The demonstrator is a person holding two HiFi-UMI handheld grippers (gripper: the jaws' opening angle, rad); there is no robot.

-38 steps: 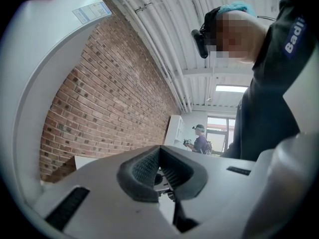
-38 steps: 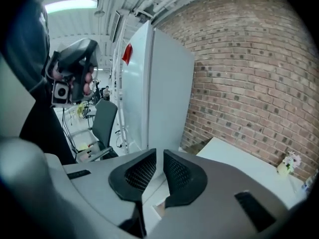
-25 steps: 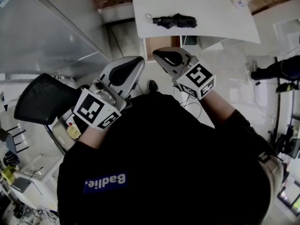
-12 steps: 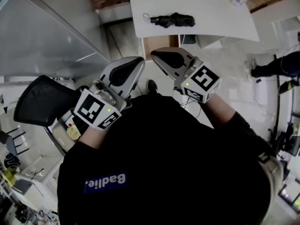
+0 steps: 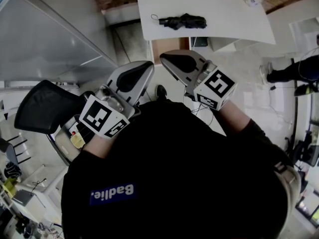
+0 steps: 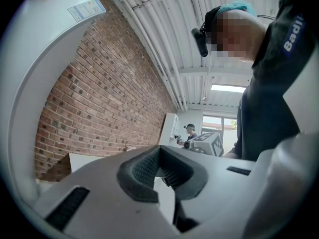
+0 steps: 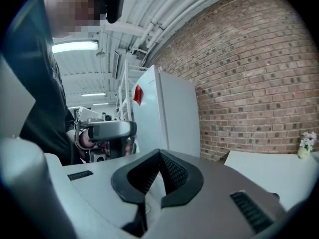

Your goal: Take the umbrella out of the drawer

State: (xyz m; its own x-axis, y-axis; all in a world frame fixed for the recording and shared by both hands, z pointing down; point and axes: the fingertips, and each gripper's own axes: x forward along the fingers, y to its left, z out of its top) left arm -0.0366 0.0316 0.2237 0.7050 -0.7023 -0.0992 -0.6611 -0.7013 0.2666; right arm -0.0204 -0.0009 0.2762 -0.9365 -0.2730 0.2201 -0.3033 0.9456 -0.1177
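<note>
Head view, from the left: one black chair [image 5: 45,103]; then the left gripper [image 5: 146,64], fingers clenched on nothing; just beside it the right gripper [image 5: 165,59], fingers likewise clenched and empty, both held close to the person's chest; beyond them one folded black umbrella [image 5: 179,21] lies on the white surface [image 5: 229,19], well apart from both grippers; below the surface's edge one drawer [image 5: 169,46] seems to stand open; the taking-out looks done, so the sound course is to keep both grippers back from the umbrella; two grippers, one umbrella, one drawer, one chair.
</note>
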